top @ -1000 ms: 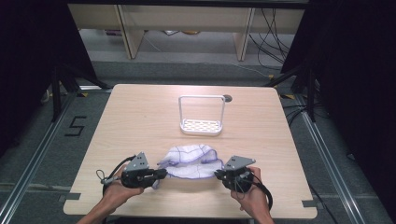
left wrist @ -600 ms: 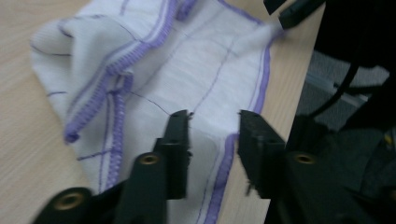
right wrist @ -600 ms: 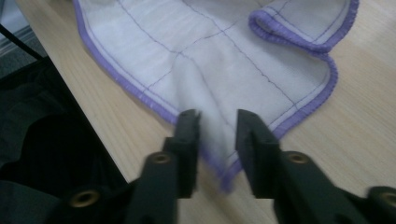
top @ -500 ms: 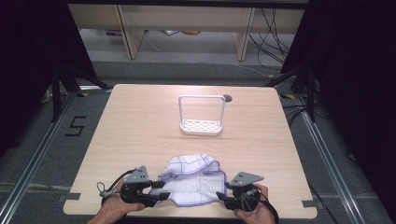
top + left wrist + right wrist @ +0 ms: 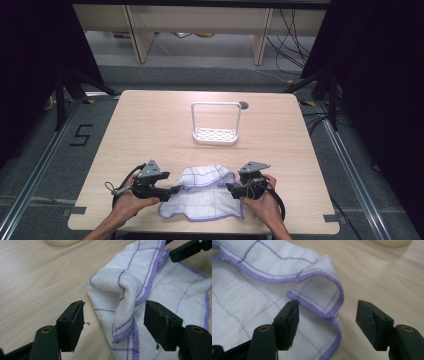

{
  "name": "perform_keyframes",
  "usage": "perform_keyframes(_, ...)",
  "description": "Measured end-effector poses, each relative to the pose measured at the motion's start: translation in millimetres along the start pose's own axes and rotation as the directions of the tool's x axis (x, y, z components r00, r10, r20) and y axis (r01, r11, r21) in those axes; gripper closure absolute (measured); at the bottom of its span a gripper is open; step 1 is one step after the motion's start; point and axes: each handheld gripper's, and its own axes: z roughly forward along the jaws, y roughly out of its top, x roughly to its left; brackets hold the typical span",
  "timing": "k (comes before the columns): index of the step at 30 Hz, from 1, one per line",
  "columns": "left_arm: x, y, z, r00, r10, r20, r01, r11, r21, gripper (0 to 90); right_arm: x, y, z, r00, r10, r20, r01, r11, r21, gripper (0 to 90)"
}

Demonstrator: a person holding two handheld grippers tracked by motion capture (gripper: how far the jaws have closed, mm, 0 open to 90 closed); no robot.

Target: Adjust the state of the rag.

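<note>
1. Nearest to me, my left gripper [image 5: 175, 189] rests low at the near left of the table [image 5: 150, 130]. Its jaws have just been opening and stand wide, gripping nothing; a raised fold of the cloth [image 5: 130, 302] stands between them, and neither pad presses on it.
2. My right gripper [image 5: 229, 188] sits at the cloth's right side. Its jaws too have just been opening, and a curled purple-stitched edge [image 5: 329, 293] lies between them, free.
3. The white cloth [image 5: 202, 192] lies rumpled on the near table edge between my grippers, partly folded over itself.
4. Risk: the loose folds may spring open unheld, or snag on my left jaws as I draw away.
5. Risk: the cloth could slide off the near edge.
6. Farther off, a white rack [image 5: 216, 124] stands well apart.
</note>
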Motion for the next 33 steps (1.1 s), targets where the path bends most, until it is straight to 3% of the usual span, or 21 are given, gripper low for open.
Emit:
perform_keyframes(2, -0.4, -0.5, 4.7, 0.9997, 0.019, 0.016, -0.019, 0.9998, -0.003, 49.1, -0.5, 3.7, 6.4, 0.9999, -0.012, -0.002, 0.012, 0.9999, 0.012, 51.7)
perform_keyframes(3, -2.2, 0.0, 6.3, 0.9998, 0.008, 0.019, -0.008, 0.9997, -0.022, 54.5, -1.9, 5.8, 7.2, 0.9995, -0.031, -0.01, 0.031, 0.9993, 0.023, 59.5)
perform_keyframes(4, -1.4, 1.0, 5.7, 0.9993, 0.021, 0.03, -0.02, 0.9993, -0.033, 65.4, -2.1, 7.8, 6.1, 0.9995, -0.023, -0.023, 0.024, 0.9993, 0.029, 70.2)
perform_keyframes(6, -1.4, 7.1, 0.1, 0.9985, 0.038, 0.041, -0.035, 0.9976, -0.06, 76.1, -4.0, 11.2, 1.8, 0.9972, -0.069, -0.028, 0.068, 0.9976, -0.012, 88.0)
perform_keyframes(9, -0.1, 19.0, -11.6, 0.9975, 0.047, 0.052, -0.043, 0.995, -0.09, 82.0, -4.2, 20.5, -13.3, 0.9919, -0.125, -0.025, 0.123, 0.9903, -0.065, 89.2)
perform_keyframes(10, 1.3, 25.3, -15.1, 0.9973, 0.056, 0.049, -0.051, 0.9936, -0.101, 82.6, -3.2, 24.3, -19.0, 0.9921, -0.123, -0.024, 0.121, 0.9905, -0.064, 89.3)
perform_keyframes(11, 2.1, 29.1, -16.6, 0.9972, 0.051, 0.055, -0.045, 0.9932, -0.107, 82.8, -4.9, 30.1, -22.7, 0.9888, -0.149, -0.011, 0.147, 0.9849, -0.091, 89.4)
perform_keyframes(12, 4.0, 34.5, -17.6, 0.9967, 0.052, 0.062, -0.045, 0.9931, -0.108, 82.9, -4.9, 33.5, -25.5, 0.9904, -0.137, -0.013, 0.136, 0.9874, -0.081, 89.4)
perform_keyframes(13, 5.3, 38.3, -17.4, 0.9967, 0.047, 0.066, -0.04, 0.9927, -0.114, 82.8, -8.7, 43.4, -27.2, 0.9868, -0.161, 0.021, 0.162, 0.9817, -0.1, 89.3)
perform_keyframes(14, 8.3, 43.5, -17.0, 0.9966, 0.048, 0.068, -0.04, 0.9932, -0.109, 82.8, -8.7, 43.4, -27.2, 0.9868, -0.161, 0.021, 0.162, 0.9817, -0.1, 89.3)
perform_keyframes(18, 32.9, 56.9, -4.1, 0.9981, -0.001, 0.062, 0.006, 0.9972, -0.074, 82.6, -23.1, 67.0, -17.4, 0.983, -0.174, 0.056, 0.176, 0.9839, -0.029, 89.3)
perform_keyframes(20, 47.4, 55.8, 3.6, 0.9988, -0.042, 0.024, 0.044, 0.9965, -0.071, 82.6, -33.4, 75.4, -7.5, 0.9817, -0.173, 0.079, 0.174, 0.9847, -0.003, 89.3)
perform_keyframes(22, 67.8, 51.5, 14.8, 0.9956, -0.093, 0.01, 0.094, 0.9942, -0.053, 82.0, -43.0, 81.3, 4.9, 0.9809, -0.175, 0.084, 0.174, 0.9844, 0.029, 88.8)
perform_keyframes(23, 72.9, 50.4, 17.6, 0.9943, -0.106, 0.011, 0.106, 0.9936, -0.038, 81.3, -46.7, 84.1, 13.3, 0.9803, -0.183, 0.075, 0.178, 0.9816, 0.069, 88.6)
perform_keyframes(25, 82.2, 47.0, 26.2, 0.9909, -0.134, 0.015, 0.134, 0.9909, -0.014, 78.9, -49.9, 85.1, 26.8, 0.9799, -0.181, 0.084, 0.173, 0.9806, 0.091, 88.1)
perform_keyframes(27, 87.9, 44.7, 32.6, 0.9891, -0.147, 0.001, 0.147, 0.9891, -0.004, 71.4, -53.9, 87.3, 39.7, 0.9775, -0.193, 0.085, 0.18, 0.9732, 0.143, 85.7)
perform_keyframes(29, 90.8, 44.4, 35.4, 0.9833, -0.182, -0.009, 0.182, 0.9834, 0.0, 63.5, -58.7, 88.7, 46.9, 0.9699, -0.215, 0.115, 0.196, 0.9684, 0.154, 79.3)
perform_keyframes(31, 95.6, 43.9, 32.3, 0.9781, -0.203, -0.045, 0.204, 0.979, 0.006, 51.2, -62.5, 88.7, 48.9, 0.9752, -0.176, 0.134, 0.158, 0.978, 0.136, 72.1)
perform_keyframes(33, 100.7, 42.9, 24.3, 0.9736, -0.219, -0.063, 0.22, 0.9755, 0.003, 44.3, -65.0, 88.8, 43.0, 0.978, -0.14, 0.154, 0.124, 0.9863, 0.109, 66.7)
